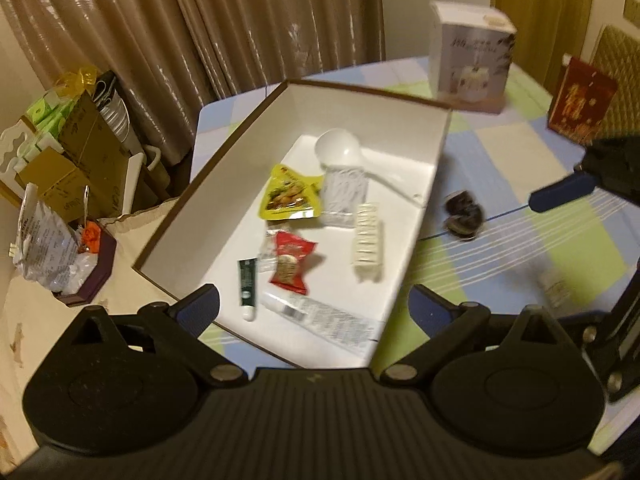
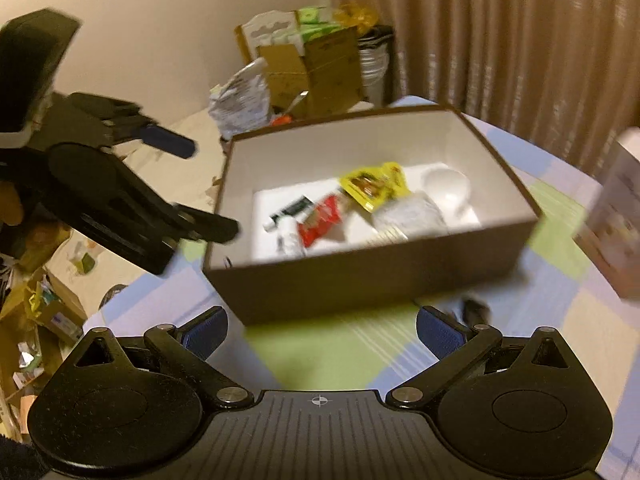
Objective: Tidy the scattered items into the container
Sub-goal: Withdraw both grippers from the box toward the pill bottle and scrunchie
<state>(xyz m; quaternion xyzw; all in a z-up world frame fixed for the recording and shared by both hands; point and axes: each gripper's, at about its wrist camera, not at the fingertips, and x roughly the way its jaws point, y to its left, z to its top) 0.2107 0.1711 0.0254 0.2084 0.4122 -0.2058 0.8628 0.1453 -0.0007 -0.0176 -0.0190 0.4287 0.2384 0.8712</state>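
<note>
Right wrist view: dark item (image 2: 476, 310) blurred, fingertip-hidden.

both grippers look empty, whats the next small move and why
Probably ease the right gripper toward the dark item on the tablecloth beside the box. Both grippers are open and empty, the left gripper hovers over the box, and that item lies outside, nearer the right one.
</note>
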